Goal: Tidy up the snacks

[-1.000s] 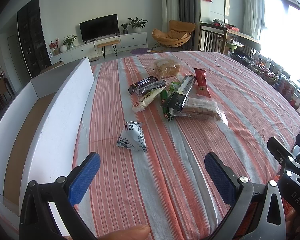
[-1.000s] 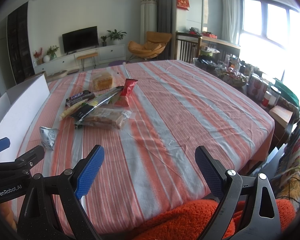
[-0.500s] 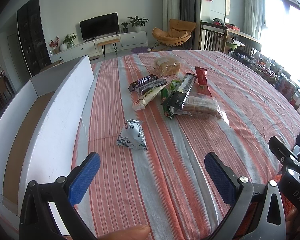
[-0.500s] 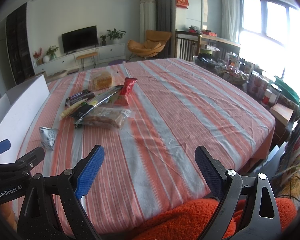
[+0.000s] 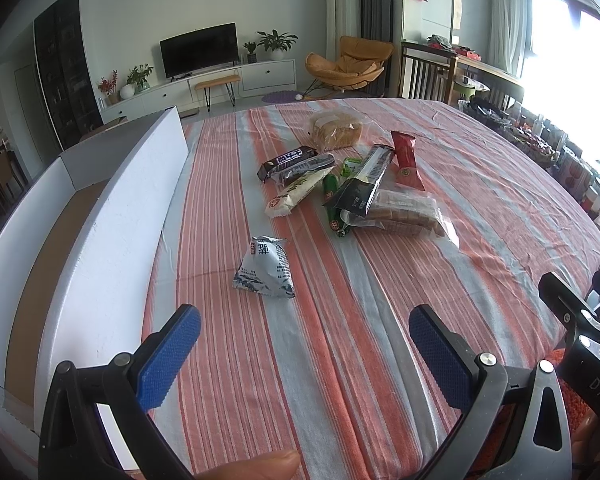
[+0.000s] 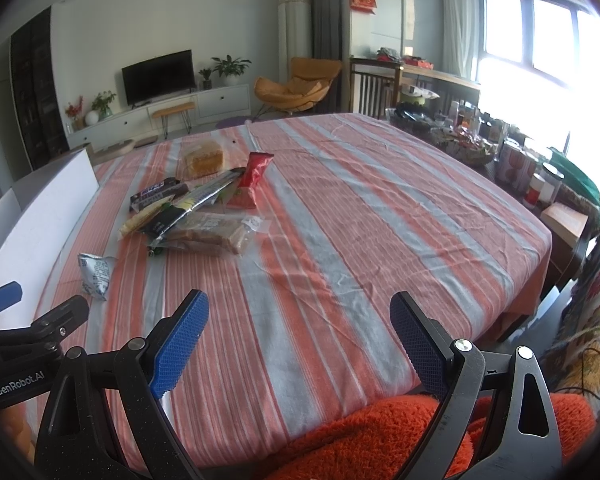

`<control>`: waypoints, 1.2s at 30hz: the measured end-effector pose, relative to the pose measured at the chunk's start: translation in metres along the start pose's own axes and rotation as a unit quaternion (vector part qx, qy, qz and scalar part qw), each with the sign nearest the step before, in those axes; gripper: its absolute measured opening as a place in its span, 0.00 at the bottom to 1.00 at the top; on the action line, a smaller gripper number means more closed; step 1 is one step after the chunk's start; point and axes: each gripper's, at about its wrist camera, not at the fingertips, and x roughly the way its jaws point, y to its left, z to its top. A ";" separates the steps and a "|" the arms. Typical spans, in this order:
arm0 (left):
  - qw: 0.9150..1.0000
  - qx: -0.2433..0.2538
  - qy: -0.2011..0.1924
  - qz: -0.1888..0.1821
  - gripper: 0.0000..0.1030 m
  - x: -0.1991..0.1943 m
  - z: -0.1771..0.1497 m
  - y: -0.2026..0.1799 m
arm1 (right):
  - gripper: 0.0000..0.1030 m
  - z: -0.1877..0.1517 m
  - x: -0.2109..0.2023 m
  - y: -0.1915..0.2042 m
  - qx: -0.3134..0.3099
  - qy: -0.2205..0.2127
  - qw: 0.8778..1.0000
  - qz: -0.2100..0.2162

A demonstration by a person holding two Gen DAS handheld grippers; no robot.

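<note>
Both tools hang above the near edge of the counter [image 5: 480, 184], which wears a cloth of orange and grey stripes. The left tool [image 5: 304, 344] has its blue pads wide apart with nothing between them, and the right tool [image 6: 300, 332] is spread the same way, also empty. An orange fuzzy cloth [image 6: 380, 436] lies under the right tool at the near edge.

Just beyond the left tool, a small white packet [image 5: 265, 267] sits alone on the cloth, crumpled and standing a little proud. Along the left edge of the counter runs a long white box [image 5: 100, 232] with a brown floor, its near wall upright beside the packet.

Further in, toward the middle of the counter, the rest of the snacks lie in a loose heap: a clear bag of brown cakes [image 5: 404, 212], a long black pack [image 5: 362, 186] lying partly over it, a green stick [image 5: 334, 204], a pale wrapped bar [image 5: 298, 192] and a dark bar [image 5: 286, 163]. A red packet [image 5: 406, 160] lies on the right side of the heap. Beyond them, nearest the far edge, sits a bag of sliced bread [image 5: 336, 130]
</note>
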 end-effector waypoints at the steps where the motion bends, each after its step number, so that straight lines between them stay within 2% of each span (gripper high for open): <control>1: 1.000 0.000 0.000 0.000 1.00 0.000 0.000 0.000 | 0.91 -0.001 -0.001 0.001 0.001 0.000 1.000 0.000; 17: 1.000 -0.006 0.020 -0.003 1.00 0.007 0.000 0.003 | 0.91 -0.006 0.000 -0.001 0.012 0.010 1.000 0.005; 19: 0.999 -0.006 0.037 -0.007 1.00 0.013 -0.002 0.005 | 0.91 -0.009 0.000 -0.001 0.020 0.018 1.000 0.009; 23: 0.994 -0.005 0.104 -0.034 1.00 0.036 -0.011 0.007 | 0.91 -0.018 -0.002 -0.005 0.055 0.041 0.997 0.023; 25: 0.991 0.001 0.131 -0.032 1.00 0.046 -0.019 0.006 | 0.91 -0.020 -0.005 -0.014 0.084 0.053 0.995 0.031; 30: 0.988 0.019 0.154 -0.008 1.00 0.062 -0.035 0.007 | 0.91 -0.032 -0.008 -0.023 0.140 0.089 0.985 0.048; 36: 0.988 0.003 0.152 -0.020 1.00 0.065 -0.029 0.017 | 0.91 -0.037 -0.012 -0.010 0.151 0.120 0.980 0.053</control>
